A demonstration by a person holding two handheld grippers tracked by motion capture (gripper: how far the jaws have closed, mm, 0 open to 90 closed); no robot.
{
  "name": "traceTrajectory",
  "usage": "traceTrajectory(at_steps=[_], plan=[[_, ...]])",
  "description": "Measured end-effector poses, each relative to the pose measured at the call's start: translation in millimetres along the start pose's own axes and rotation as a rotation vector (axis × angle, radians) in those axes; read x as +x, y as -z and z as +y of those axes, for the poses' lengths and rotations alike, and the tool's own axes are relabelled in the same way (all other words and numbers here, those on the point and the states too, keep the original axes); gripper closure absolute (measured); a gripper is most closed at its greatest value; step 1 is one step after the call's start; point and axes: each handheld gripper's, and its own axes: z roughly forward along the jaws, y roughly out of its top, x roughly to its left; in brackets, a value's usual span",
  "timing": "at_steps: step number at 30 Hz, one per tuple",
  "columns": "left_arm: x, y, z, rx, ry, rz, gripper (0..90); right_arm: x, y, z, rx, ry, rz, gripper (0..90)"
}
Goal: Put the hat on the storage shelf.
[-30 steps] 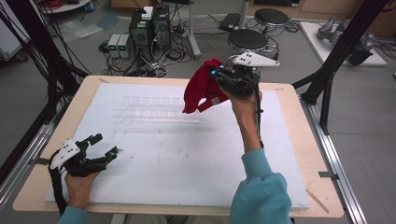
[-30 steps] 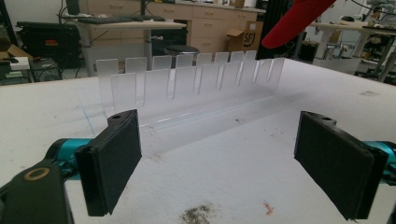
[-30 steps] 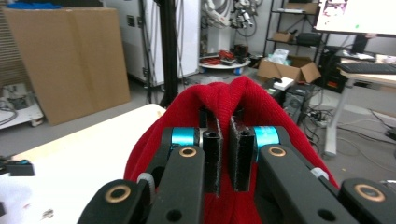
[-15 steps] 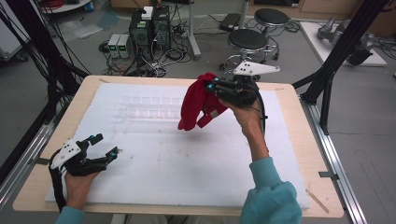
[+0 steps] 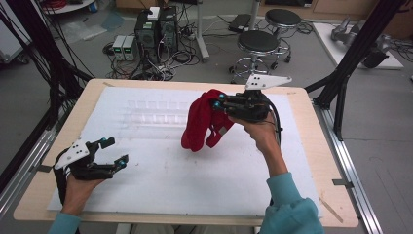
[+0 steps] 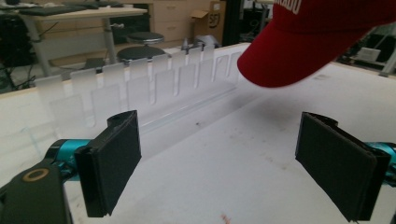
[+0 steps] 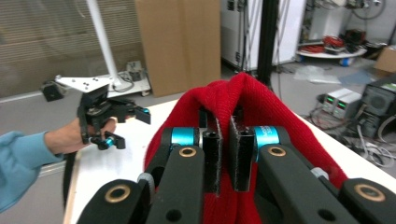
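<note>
The red cap (image 5: 202, 124) hangs in the air above the middle of the bench (image 5: 302, 161), clear of the white mat and just in front of the clear plastic rack (image 5: 156, 111) that lies across the far part of the mat. It droops from one pinched fold, its brim pointing down and toward the person's left; in the left gripper view the brim (image 6: 299, 51) juts in from the upper right, with white lettering on the crown cut off by the frame edge.

The right hand-held gripper (image 5: 220, 103) holds it: its jaws are pressed close together on a fold of the red fabric, which bulges up around and behind them in the right gripper view (image 7: 224, 154). The left hand-held gripper (image 5: 111, 152) rests low over the near left corner of the mat, well apart from the cap, with its jaws spread wide and nothing between them (image 6: 217, 163).

Judged from this, the pick-up is done and the cap is in carriage. What is left appears to be setting it down or hanging it somewhere, perhaps on the upright tabs of the rack, though the pictures do not settle the destination. The left hand-held gripper stands ready and may be wanted to take the brim or spread the cap.
</note>
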Motion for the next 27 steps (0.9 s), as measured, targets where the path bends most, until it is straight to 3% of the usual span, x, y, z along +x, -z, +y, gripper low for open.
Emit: traceTrajectory(at_steps=[4,5,6,7,9,11,13,22,23,27], plan=[[-5.4,-4.1,16.5,-0.006,-0.013,-0.051,14.5,2.9,-0.7,0.1,-0.009,0.006,0.048,86.0],[-8.7,-6.7,24.7,-0.01,-0.011,-0.086,14.5,5.2,-2.4,-0.2,-0.006,0.009,0.086,86.0],[-8.7,-6.7,24.7,-0.01,-0.011,-0.086,14.5,5.2,-2.4,-0.2,-0.006,0.009,0.086,86.0],[-11.0,-9.2,29.5,-0.009,-0.007,-0.12,14.5,6.5,-3.8,-0.7,-0.001,0.015,0.102,86.0],[-17.2,-15.0,38.8,-0.001,-0.014,-0.181,14.5,10.8,-9.7,-2.1,0.032,0.032,0.136,85.9],[-19.5,-17.5,41.9,-0.003,-0.013,-0.202,14.3,12.7,-11.9,-2.4,0.048,0.036,0.141,85.9],[-26.0,-25.4,52.5,-0.003,-0.012,-0.25,13.5,16.4,-18.1,-3.9,0.076,0.053,0.156,85.9],[-40.1,-44.3,86.0,-0.014,-0.018,-0.333,11.7,22.1,-28.6,-4.7,0.101,0.067,0.188,85.8],[-43.8,-49.0,93.7,-0.006,-0.016,-0.359,9.9,23.0,-30.2,-5.0,0.106,0.068,0.191,85.9],[-50.5,-56.1,103.1,-0.002,-0.026,-0.385,9.7,24.3,-33.2,-5.3,0.118,0.073,0.198,85.8]])
